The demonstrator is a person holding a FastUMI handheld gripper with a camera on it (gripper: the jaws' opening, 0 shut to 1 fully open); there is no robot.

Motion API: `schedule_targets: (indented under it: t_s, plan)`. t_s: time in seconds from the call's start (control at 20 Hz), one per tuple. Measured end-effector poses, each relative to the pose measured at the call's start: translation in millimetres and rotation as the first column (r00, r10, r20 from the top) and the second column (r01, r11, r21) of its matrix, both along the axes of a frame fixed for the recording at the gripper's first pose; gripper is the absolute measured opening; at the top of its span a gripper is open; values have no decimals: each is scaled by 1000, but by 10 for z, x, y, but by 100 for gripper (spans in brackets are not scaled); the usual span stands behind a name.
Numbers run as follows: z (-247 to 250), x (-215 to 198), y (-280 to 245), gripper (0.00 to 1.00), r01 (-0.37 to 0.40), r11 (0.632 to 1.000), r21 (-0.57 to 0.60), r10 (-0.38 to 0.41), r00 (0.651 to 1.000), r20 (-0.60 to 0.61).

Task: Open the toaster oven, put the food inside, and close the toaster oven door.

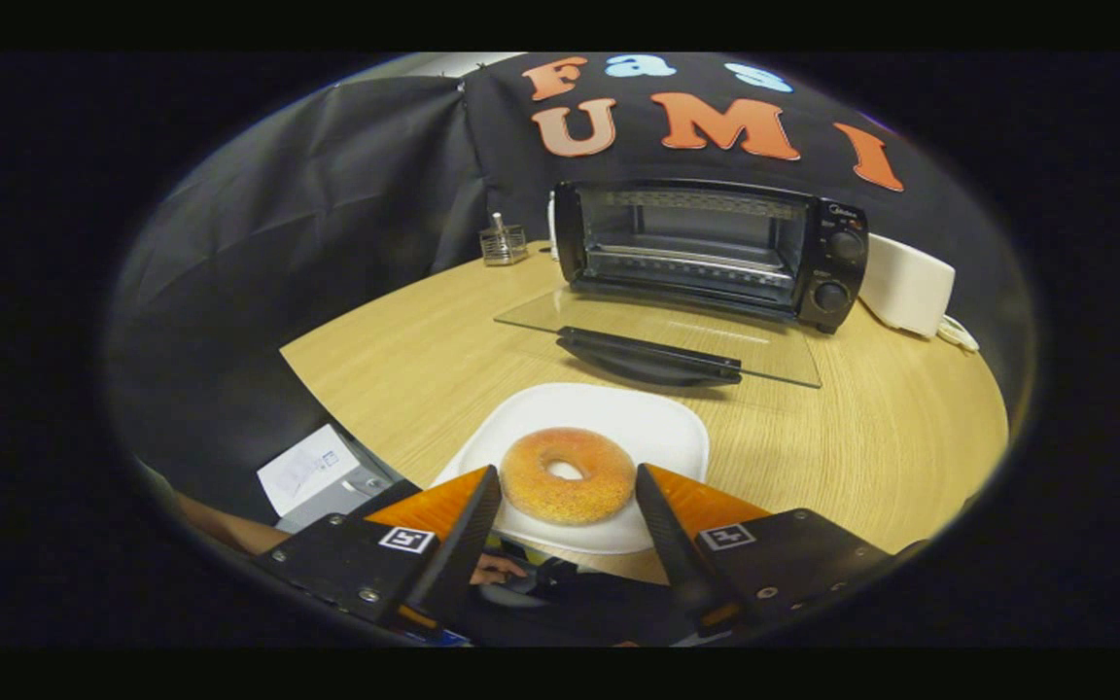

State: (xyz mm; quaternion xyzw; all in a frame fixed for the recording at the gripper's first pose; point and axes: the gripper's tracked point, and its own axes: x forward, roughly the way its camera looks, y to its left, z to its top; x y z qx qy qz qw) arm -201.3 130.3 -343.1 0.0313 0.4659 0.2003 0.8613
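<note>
A black toaster oven (716, 248) stands at the back of the round wooden table (891, 428). Its glass door (662, 340) lies folded down flat, dark handle toward me, and the wire rack inside is bare. A golden ring-shaped donut (568, 474) rests on a white plate (618, 413) in front of the door. My gripper (568, 476) is open, its two fingers flanking the donut on either side. I cannot tell whether they touch it.
A small clear holder (503, 243) stands left of the oven. A white appliance (905, 284) with a cord sits to its right. Below the table's left edge is a grey box (312, 476). A hand (494, 569) shows beneath the fingers.
</note>
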Motion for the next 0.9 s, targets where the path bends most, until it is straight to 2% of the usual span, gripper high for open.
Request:
schedule_targets:
  t_s: [0.2,0.25,0.4,0.5,0.6,0.75,0.9]
  plan:
    - [37,78,23,63,50,997,53,-49,999,-16]
    - [64,103,47,55,61,995,78,-60,998,-18]
    - [245,303,132,50,119,975,189,-120,993,-8]
    - [397,522,157,49,182,944,274,-188,982,-4]
    - [529,801,193,49,246,897,366,-263,965,-3]
    - [577,1166,237,49,313,843,437,-340,940,-18]
    - [629,1555,269,49,388,761,519,-420,906,-61]
